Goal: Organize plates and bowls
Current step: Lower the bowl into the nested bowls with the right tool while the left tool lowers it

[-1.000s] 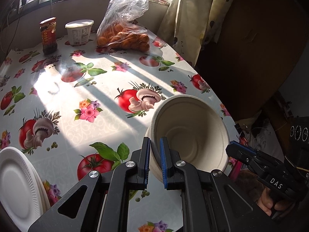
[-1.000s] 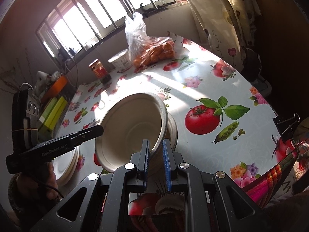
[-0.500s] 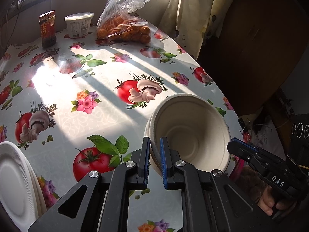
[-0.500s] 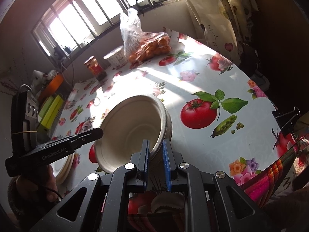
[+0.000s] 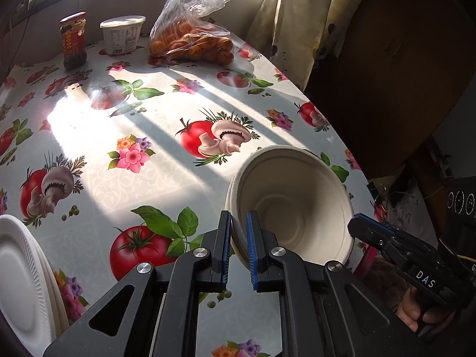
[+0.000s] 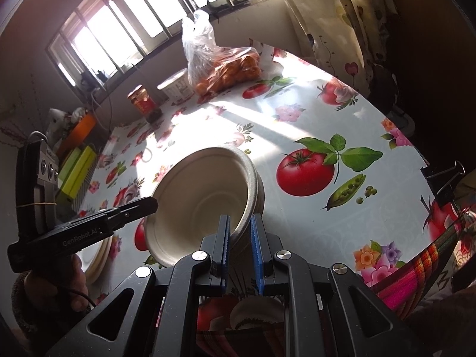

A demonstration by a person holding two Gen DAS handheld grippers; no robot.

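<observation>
A cream paper bowl (image 5: 293,205) sits nested in another like it on the flowered tablecloth, near the table's right edge. My left gripper (image 5: 238,223) is shut on the bowl's near left rim. My right gripper (image 6: 240,223) is shut on the opposite rim of the same bowl (image 6: 202,199). Each gripper shows in the other's view: the right gripper (image 5: 361,223) at the bowl's right rim, the left gripper (image 6: 150,203) at its left rim. A stack of white plates (image 5: 20,282) lies at the near left of the table, and in the right wrist view these plates (image 6: 99,257) are partly hidden behind the left gripper.
At the far end stand a bag of oranges (image 5: 193,41), a white tub (image 5: 122,37) and a red jar (image 5: 73,40). The table's curved edge (image 5: 336,136) drops off to the right beside a curtain (image 5: 297,15). A binder clip (image 6: 443,178) and plaid cloth (image 6: 416,276) sit at the near edge.
The held bowl has tipped down and settled closer into the bowl beneath it, so the two rims now lie nearly together. Both grippers keep their grip.
</observation>
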